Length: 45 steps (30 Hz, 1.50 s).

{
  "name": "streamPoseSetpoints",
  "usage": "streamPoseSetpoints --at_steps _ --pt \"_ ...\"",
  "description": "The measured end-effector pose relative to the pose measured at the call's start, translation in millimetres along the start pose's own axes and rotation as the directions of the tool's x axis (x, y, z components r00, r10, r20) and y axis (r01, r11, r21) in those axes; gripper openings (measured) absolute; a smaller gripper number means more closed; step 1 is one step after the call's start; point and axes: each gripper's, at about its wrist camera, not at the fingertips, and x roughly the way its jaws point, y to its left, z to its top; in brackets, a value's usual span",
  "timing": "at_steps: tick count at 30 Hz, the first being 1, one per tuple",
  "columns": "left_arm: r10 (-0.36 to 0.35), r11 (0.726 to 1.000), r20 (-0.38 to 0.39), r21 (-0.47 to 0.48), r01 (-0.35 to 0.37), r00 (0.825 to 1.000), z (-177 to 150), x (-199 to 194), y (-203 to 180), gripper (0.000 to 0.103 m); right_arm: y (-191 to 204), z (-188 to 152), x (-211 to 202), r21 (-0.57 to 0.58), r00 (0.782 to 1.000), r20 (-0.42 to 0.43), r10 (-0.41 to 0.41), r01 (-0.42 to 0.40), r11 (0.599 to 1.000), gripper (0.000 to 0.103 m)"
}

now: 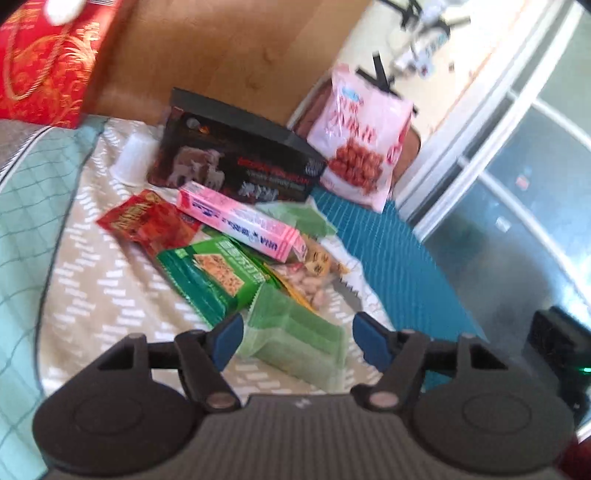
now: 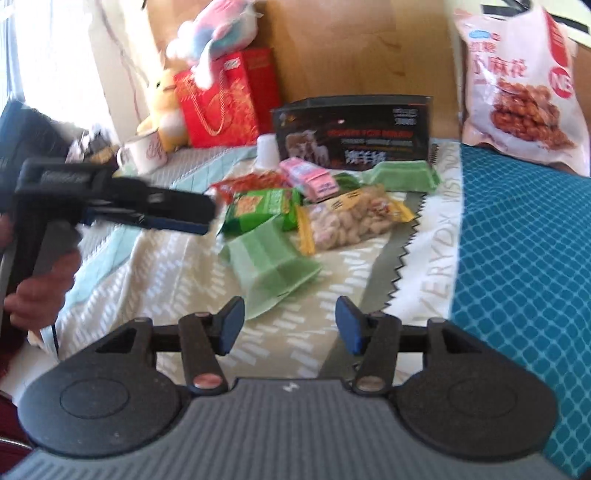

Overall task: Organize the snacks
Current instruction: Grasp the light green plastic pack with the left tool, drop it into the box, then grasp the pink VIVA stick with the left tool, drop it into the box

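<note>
A pile of snacks lies on a patterned cloth: a pale green tray pack (image 1: 295, 338) (image 2: 269, 264), a green cracker pack (image 1: 212, 275) (image 2: 260, 208), a pink box (image 1: 240, 221) (image 2: 312, 177), a red packet (image 1: 147, 221), a peanut bag (image 2: 351, 221) (image 1: 308, 282), and a second green tray pack (image 2: 400, 173). My left gripper (image 1: 297, 341) is open, its pads either side of the near green tray pack, not closed on it. It also shows in the right wrist view (image 2: 177, 218). My right gripper (image 2: 290, 325) is open and empty, just short of that pack.
A black box (image 1: 236, 162) (image 2: 352, 134) and a pink snack bag (image 1: 360, 140) (image 2: 521, 85) lean at the wooden headboard. A red gift bag (image 2: 225, 99), plush toys (image 2: 214, 29), a mug (image 2: 147, 151) and a white cup (image 2: 266, 149) stand at the back. A teal mat (image 2: 517, 240) lies right.
</note>
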Motion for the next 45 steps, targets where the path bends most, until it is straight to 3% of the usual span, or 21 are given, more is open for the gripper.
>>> streamPoseSetpoints --at_steps 2,3,4,6,8,10,12,14,19,22,25,27,30,32,34,36,38,42,43,44,45 --pt "0.032 0.999 -0.065 0.019 -0.031 0.997 -1 18 -3 0.059 6 -3 7 -0.037 1.000 0.004 -0.003 0.003 0.999 0.057" --pt "0.042 0.999 -0.047 0.032 -0.040 0.998 -4 21 -4 0.056 10 -3 10 -0.069 1.000 0.010 -0.011 0.012 0.998 0.055" --pt "0.037 0.998 -0.052 0.047 -0.035 0.998 -7 23 -7 0.051 16 -3 14 -0.101 1.000 0.019 -0.022 0.024 0.995 0.047" --pt "0.045 0.997 -0.044 0.065 -0.043 0.998 -8 21 -12 0.046 24 0 19 -0.148 0.997 0.033 -0.070 0.074 0.986 0.043" --pt "0.047 0.996 -0.031 0.071 -0.045 0.998 -6 14 -18 0.045 22 8 19 -0.134 0.994 0.052 -0.095 0.102 0.986 0.039" --pt "0.035 0.997 0.025 0.071 -0.037 0.999 3 2 -23 0.045 14 20 10 -0.102 0.993 0.098 -0.063 0.073 0.992 0.039" --pt "0.023 0.998 0.078 0.061 -0.028 0.997 22 -6 -25 0.045 10 37 3 -0.101 0.987 0.152 -0.047 0.063 0.993 0.039" --pt "0.024 0.998 0.128 0.058 -0.031 0.991 51 -6 -26 0.045 11 57 5 -0.143 0.974 0.214 -0.070 0.103 0.984 0.039" --pt "0.059 0.997 0.251 0.029 -0.068 0.966 126 19 -17 0.048 -10 124 34 -0.164 0.936 0.333 -0.111 0.173 0.971 0.038" --pt "0.096 0.995 0.245 -0.012 -0.096 0.965 159 46 -1 0.049 -31 156 65 -0.115 0.940 0.317 -0.127 0.171 0.979 0.039" --pt "0.134 0.990 0.199 -0.075 -0.121 0.971 170 71 15 0.050 -53 175 97 -0.044 0.960 0.238 -0.147 0.161 0.986 0.042" --pt "0.147 0.987 0.197 -0.096 -0.130 0.969 168 70 23 0.050 -59 175 105 -0.007 0.961 0.208 -0.183 0.188 0.982 0.045" --pt "0.117 0.991 0.265 -0.095 -0.095 0.957 160 39 35 0.051 -57 162 88 0.043 0.945 0.239 -0.224 0.220 0.975 0.050" --pt "0.125 0.988 0.321 -0.122 -0.090 0.939 149 9 50 0.053 -54 148 70 0.065 0.941 0.265 -0.209 0.199 0.978 0.049" --pt "0.162 0.978 0.321 -0.175 -0.110 0.933 132 -13 65 0.054 -51 132 55 0.080 0.949 0.273 -0.157 0.140 0.987 0.049" --pt "0.183 0.968 0.281 -0.220 -0.122 0.942 110 -24 77 0.054 -45 114 45 0.075 0.964 0.251 -0.091 0.075 0.994 0.049" --pt "0.158 0.964 0.251 -0.248 -0.094 0.955 85 -27 84 0.054 -36 98 46 0.057 0.977 0.210 -0.034 0.022 0.998 0.049" --pt "0.100 0.954 0.207 -0.296 -0.036 0.973 46 -21 89 0.054 -16 80 64 -0.033 0.992 0.111 -0.060 0.064 0.997 0.049" --pt "0.096 0.951 0.200 -0.307 -0.031 0.975 39 -19 90 0.054 -13 77 70 -0.049 0.994 0.085 -0.066 0.070 0.996 0.046" --pt "0.094 0.948 0.192 -0.318 -0.028 0.977 35 -17 91 0.054 -11 77 76 -0.065 0.996 0.060 -0.069 0.073 0.995 0.028" --pt "0.092 0.943 0.184 -0.331 -0.026 0.979 32 -17 92 0.054 -9 77 79 -0.077 0.996 0.043 -0.077 0.081 0.994 0.028"
